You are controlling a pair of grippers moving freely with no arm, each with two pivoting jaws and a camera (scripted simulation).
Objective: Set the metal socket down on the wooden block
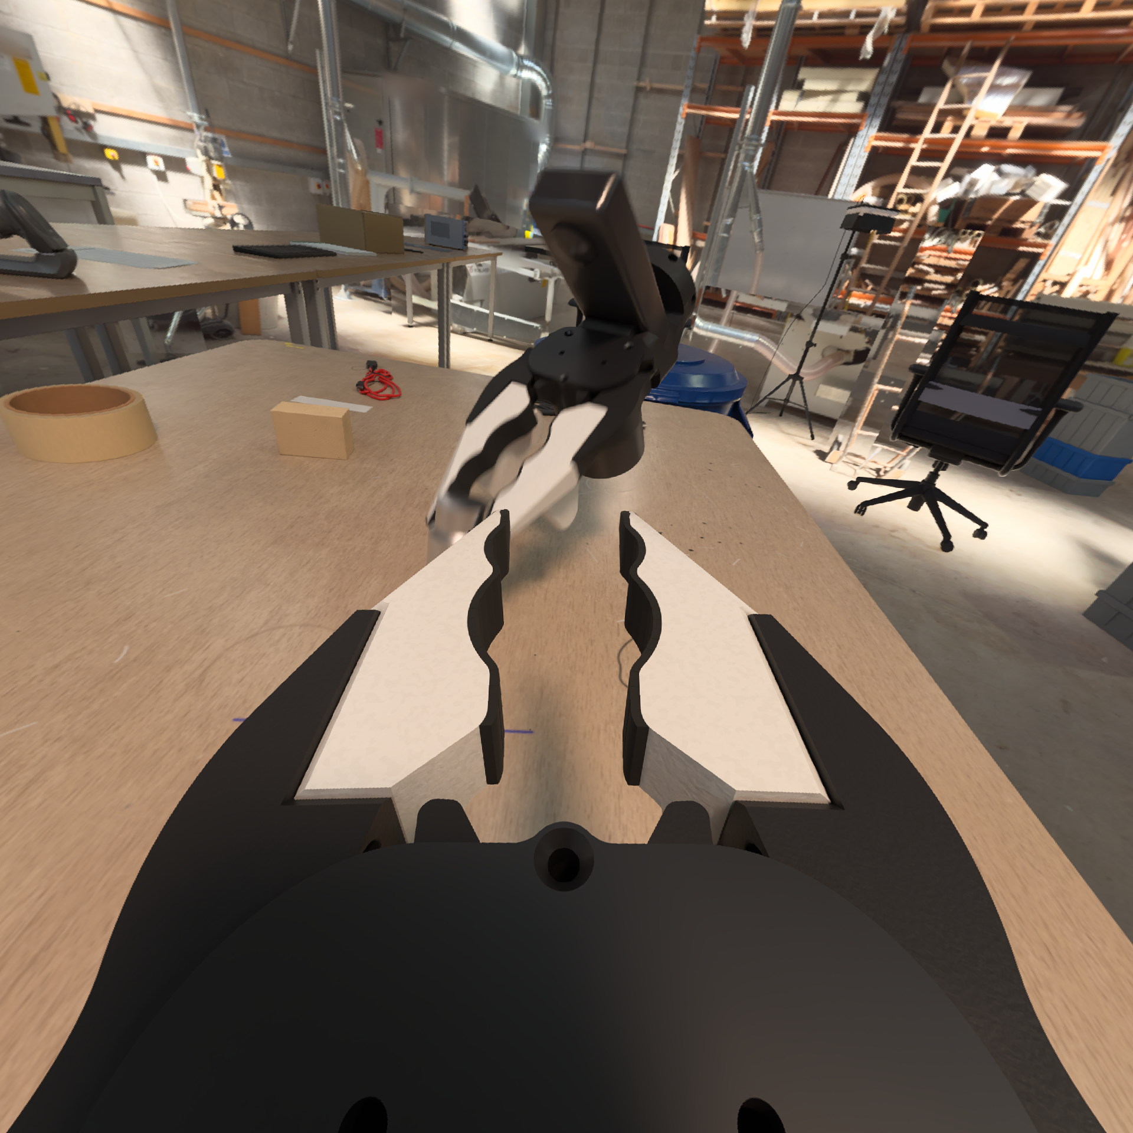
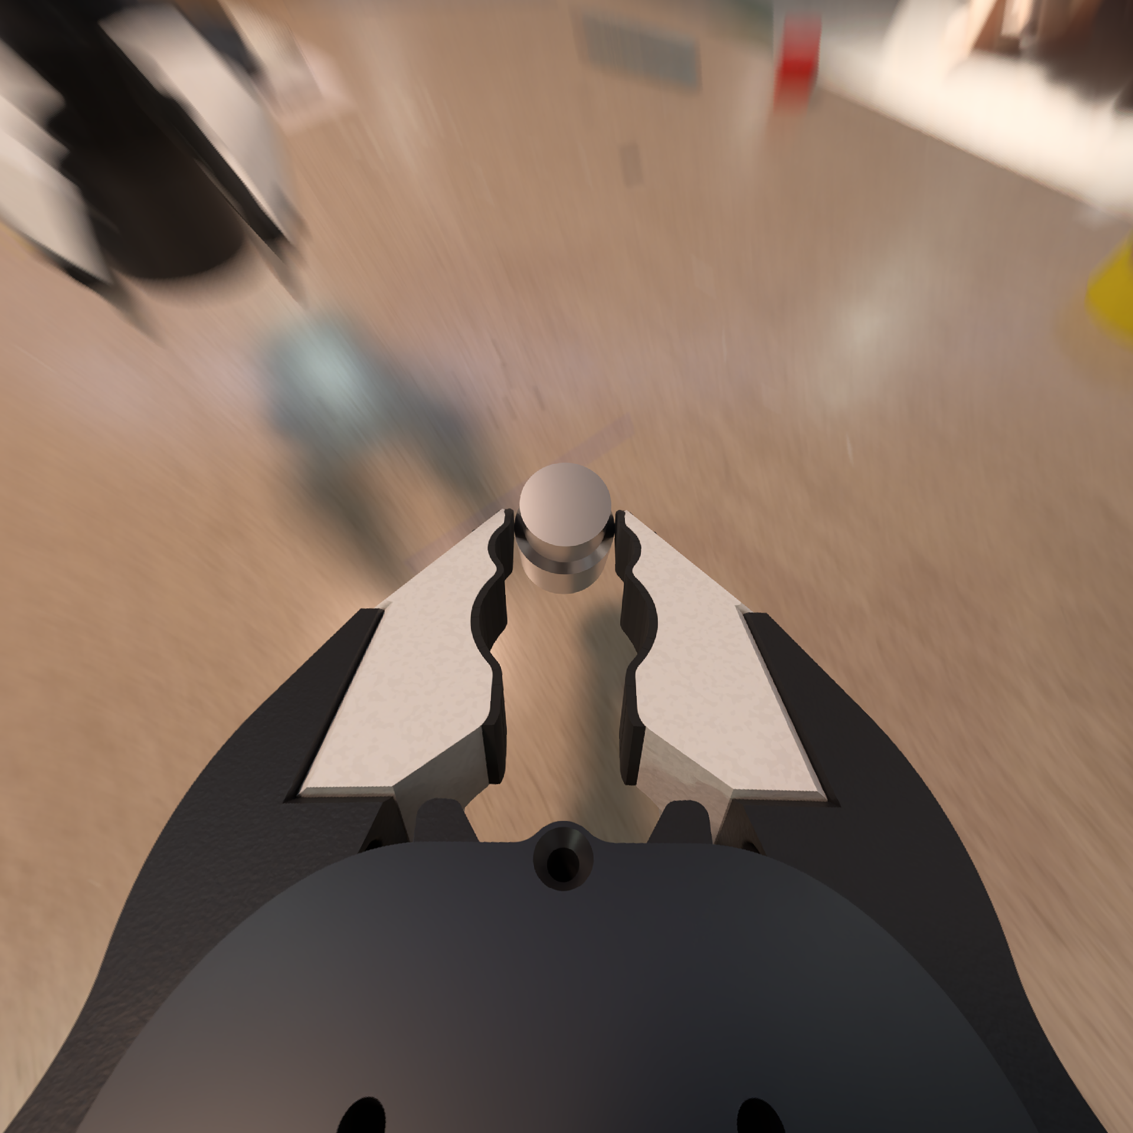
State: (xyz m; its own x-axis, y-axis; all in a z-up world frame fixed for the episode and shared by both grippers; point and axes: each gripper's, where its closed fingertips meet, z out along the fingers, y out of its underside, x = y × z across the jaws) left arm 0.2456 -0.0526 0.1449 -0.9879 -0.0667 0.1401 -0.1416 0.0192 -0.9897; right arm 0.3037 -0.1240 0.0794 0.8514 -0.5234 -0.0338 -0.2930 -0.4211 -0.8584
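My right gripper [image 2: 563,521] is shut on the metal socket [image 2: 564,506], a short silver cylinder held upright between its fingertips above the table. In the left wrist view the right gripper [image 1: 496,509] shows blurred, tilted down to the left, just beyond my left fingertips. The wooden block [image 1: 312,429], small and pale, lies on the table at the far left, apart from both grippers. My left gripper [image 1: 564,521] is open and empty, low over the tabletop [image 1: 184,613].
A roll of tan tape [image 1: 76,420] lies at the far left. A red cable [image 1: 379,383] lies beyond the block. A dark cylinder [image 1: 616,450] stands behind the right gripper. The table's right edge [image 1: 858,588] drops to the floor, where an office chair [image 1: 993,392] stands.
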